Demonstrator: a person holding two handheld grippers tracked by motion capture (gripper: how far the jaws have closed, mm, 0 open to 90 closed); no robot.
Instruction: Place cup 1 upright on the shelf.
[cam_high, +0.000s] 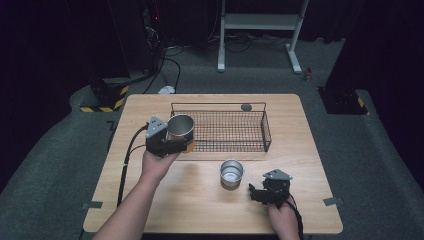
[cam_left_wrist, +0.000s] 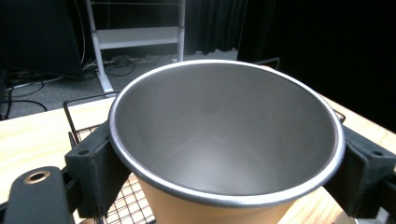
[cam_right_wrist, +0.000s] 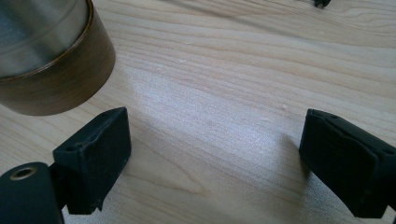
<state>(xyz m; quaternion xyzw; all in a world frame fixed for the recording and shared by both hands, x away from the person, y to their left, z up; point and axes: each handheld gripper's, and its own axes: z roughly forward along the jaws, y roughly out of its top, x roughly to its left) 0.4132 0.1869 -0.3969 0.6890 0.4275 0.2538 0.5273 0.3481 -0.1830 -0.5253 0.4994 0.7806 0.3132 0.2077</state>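
Cup (cam_high: 180, 127) number one, a steel one with a tan band round its lower part, sits clamped between the jaws of the left claw (cam_high: 172, 142), which grip it on both sides just under the rim; in the left gripper view its mouth (cam_left_wrist: 224, 135) opens toward the camera, held off the desk (cam_high: 150, 200). Right beyond that claw lies a black wire basket (cam_high: 225, 131), and the held cup hangs at the basket's near corner, over its edge as far as I can tell. A second cup (cam_high: 231, 172) stands upright on the desk, just ahead and to the left of the right claw (cam_high: 257, 192). That claw rests low near the desk with its jaws spread wide and nothing between them but bare wood; in the right gripper view the second cup's brown base (cam_right_wrist: 51, 79) is beyond the left jaw, not touching it.
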